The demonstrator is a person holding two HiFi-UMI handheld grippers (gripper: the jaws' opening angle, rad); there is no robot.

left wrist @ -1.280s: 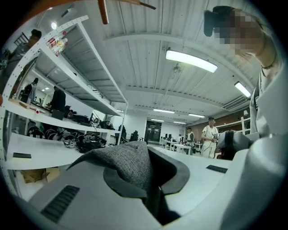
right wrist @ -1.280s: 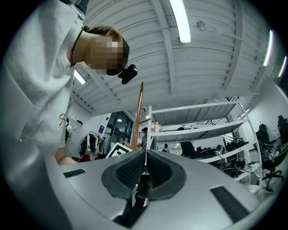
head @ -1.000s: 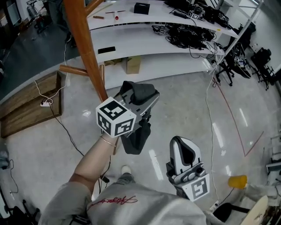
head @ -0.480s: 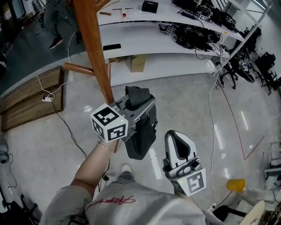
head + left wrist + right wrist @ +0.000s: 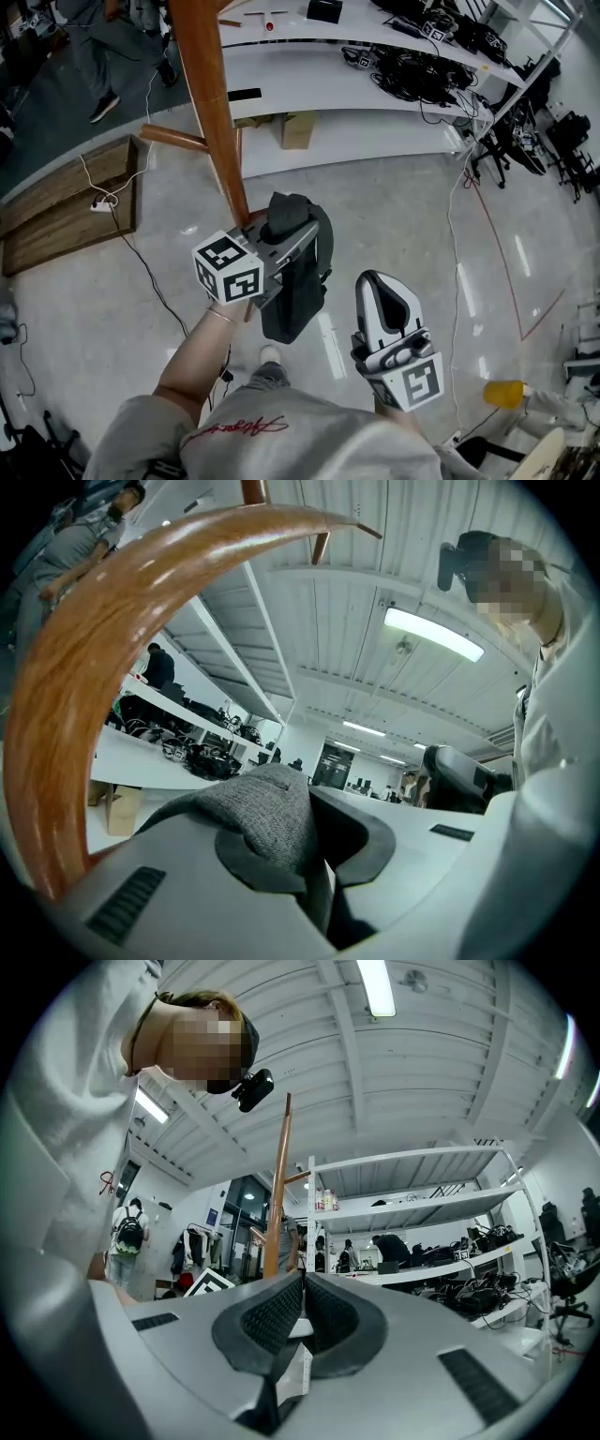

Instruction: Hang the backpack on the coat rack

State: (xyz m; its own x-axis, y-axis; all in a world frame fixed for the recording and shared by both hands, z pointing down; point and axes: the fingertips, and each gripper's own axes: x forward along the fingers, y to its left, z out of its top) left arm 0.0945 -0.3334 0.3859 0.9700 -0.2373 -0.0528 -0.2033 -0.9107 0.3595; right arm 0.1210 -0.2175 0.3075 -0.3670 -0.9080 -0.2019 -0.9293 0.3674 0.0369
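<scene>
The wooden coat rack [image 5: 211, 103] rises at the upper left of the head view, with a short peg [image 5: 173, 139] sticking out to the left. My left gripper [image 5: 292, 214] is shut on the grey fabric top loop [image 5: 272, 817] of the dark backpack [image 5: 295, 300], which hangs below it just right of the pole. In the left gripper view a curved wooden hook [image 5: 94, 649] arches over and left of the left gripper [image 5: 302, 829]. My right gripper [image 5: 384, 292] is shut and empty, lower right of the backpack; its pads [image 5: 281, 1314] meet, and the right gripper [image 5: 302, 1309] points towards the coat rack pole [image 5: 277, 1204].
White shelving [image 5: 309, 80] with tangled cables [image 5: 412, 66] runs behind the rack, a cardboard box [image 5: 295, 131] under it. Wooden boards [image 5: 66, 211] and a floor cable [image 5: 141, 272] lie at left. A yellow object [image 5: 506, 392] sits at lower right. Another person's leg [image 5: 98, 66] shows top left.
My left gripper has sunk with the backpack and drawn closer to the rack's pole. The right gripper shifted a little and now holds still.
</scene>
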